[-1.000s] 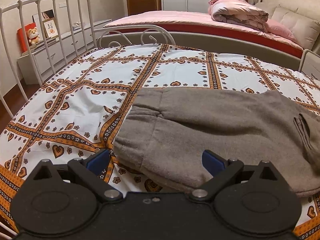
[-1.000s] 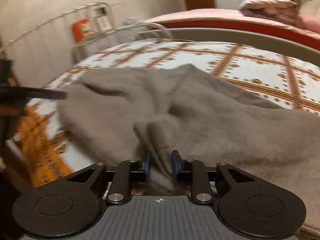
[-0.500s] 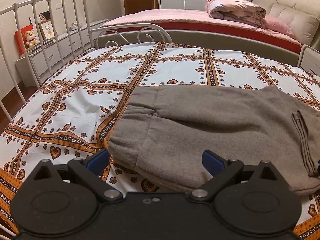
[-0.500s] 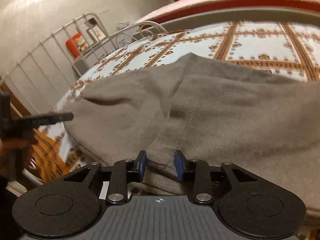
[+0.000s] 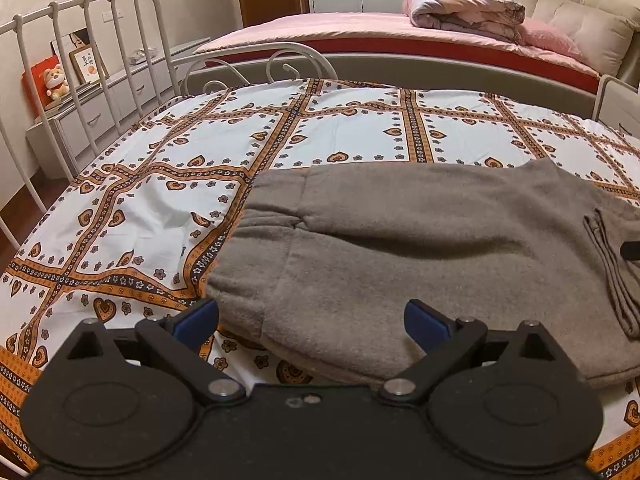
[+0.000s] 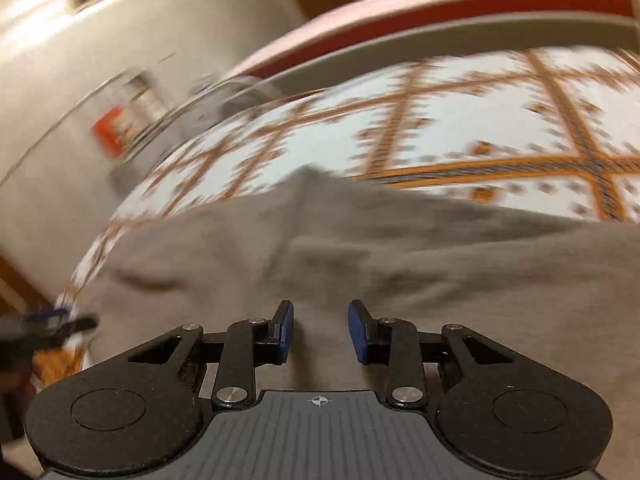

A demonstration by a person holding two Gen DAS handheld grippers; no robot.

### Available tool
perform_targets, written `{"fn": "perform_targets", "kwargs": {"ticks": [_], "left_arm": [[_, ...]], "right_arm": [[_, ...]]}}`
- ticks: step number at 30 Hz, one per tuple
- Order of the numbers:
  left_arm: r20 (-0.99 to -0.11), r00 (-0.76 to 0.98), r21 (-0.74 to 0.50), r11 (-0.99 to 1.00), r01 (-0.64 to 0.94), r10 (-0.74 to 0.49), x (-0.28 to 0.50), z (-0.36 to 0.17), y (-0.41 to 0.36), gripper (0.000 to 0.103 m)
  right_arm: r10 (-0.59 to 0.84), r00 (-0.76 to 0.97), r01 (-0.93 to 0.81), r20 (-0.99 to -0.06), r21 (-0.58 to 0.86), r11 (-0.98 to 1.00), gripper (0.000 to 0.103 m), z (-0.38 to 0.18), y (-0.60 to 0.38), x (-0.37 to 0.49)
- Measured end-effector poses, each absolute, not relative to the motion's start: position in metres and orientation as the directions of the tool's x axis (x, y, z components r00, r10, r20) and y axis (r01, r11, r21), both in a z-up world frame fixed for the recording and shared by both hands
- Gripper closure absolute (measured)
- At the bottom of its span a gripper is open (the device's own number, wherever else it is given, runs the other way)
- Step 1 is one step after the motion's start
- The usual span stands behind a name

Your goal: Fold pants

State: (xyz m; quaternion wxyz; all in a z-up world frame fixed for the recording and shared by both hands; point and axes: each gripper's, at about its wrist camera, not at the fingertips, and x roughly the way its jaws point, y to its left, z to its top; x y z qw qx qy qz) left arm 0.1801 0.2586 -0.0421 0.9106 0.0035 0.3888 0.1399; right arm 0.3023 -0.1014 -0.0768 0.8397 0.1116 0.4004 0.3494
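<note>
Grey fleece pants (image 5: 392,248) lie folded on a patterned bedsheet (image 5: 152,200), with a folded edge bunched at their right side. My left gripper (image 5: 312,322) is wide open and empty, just above the pants' near left corner. In the blurred right wrist view the pants (image 6: 400,264) fill the foreground. My right gripper (image 6: 320,330) is open over the cloth and holds nothing. The left gripper's tip (image 6: 52,322) shows at the left edge of that view, and the right gripper's tip (image 5: 631,250) at the right edge of the left wrist view.
A white metal bed frame (image 5: 92,64) runs along the left and far side. A second bed with pink bedding (image 5: 400,32) and a rolled quilt (image 5: 464,10) stands behind. A low white dresser (image 5: 100,108) with a toy stands at the left.
My right gripper has opened and let go of the pants fold, then pulled back and tilted up. The left gripper stayed open and lifted back slightly.
</note>
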Motion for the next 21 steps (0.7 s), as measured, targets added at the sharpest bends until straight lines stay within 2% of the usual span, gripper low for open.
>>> {"fn": "perform_targets", "kwargs": {"ticks": [4,6,9,11,13,14,15,19,21], "left_arm": [[-0.703,0.664,0.119,0.963,-0.243,0.255,0.184,-0.041,0.253,0.010],[-0.698,0.671,0.124,0.966,-0.228,0.249,0.185,-0.041,0.249,0.009],[-0.699,0.671,0.134,0.967,-0.215,0.246,0.188,-0.042,0.246,0.009],[-0.701,0.668,0.139,0.967,-0.213,0.248,0.192,-0.043,0.245,0.009],[-0.703,0.666,0.140,0.966,-0.217,0.251,0.194,-0.044,0.244,0.009],[-0.705,0.663,0.141,0.966,-0.216,0.251,0.196,-0.045,0.243,0.009],[-0.707,0.660,0.145,0.966,-0.214,0.252,0.197,-0.045,0.241,0.009],[-0.709,0.657,0.171,0.966,-0.193,0.257,0.200,-0.047,0.232,0.008],[-0.709,0.655,0.176,0.965,-0.193,0.260,0.199,-0.047,0.231,0.008]], "right_arm": [[0.660,0.481,-0.531,-0.577,0.408,0.743,0.071,-0.061,-0.116,0.293],[0.627,0.530,-0.490,-0.571,0.397,0.776,0.070,-0.054,-0.147,0.292],[0.496,0.648,-0.373,-0.578,0.327,0.868,0.070,-0.042,-0.209,0.297],[0.424,0.665,-0.294,-0.615,0.307,0.905,0.070,-0.045,-0.242,0.305],[0.391,0.609,-0.256,-0.690,0.295,0.920,0.070,-0.062,-0.259,0.326],[0.382,0.559,-0.259,-0.736,0.283,0.923,0.071,-0.075,-0.259,0.335],[0.383,0.554,-0.278,-0.740,0.270,0.922,0.071,-0.082,-0.258,0.335],[0.347,0.585,-0.334,-0.733,0.172,0.927,0.063,-0.078,-0.244,0.331],[0.351,0.610,-0.349,-0.710,0.157,0.924,0.062,-0.069,-0.242,0.318]]}}
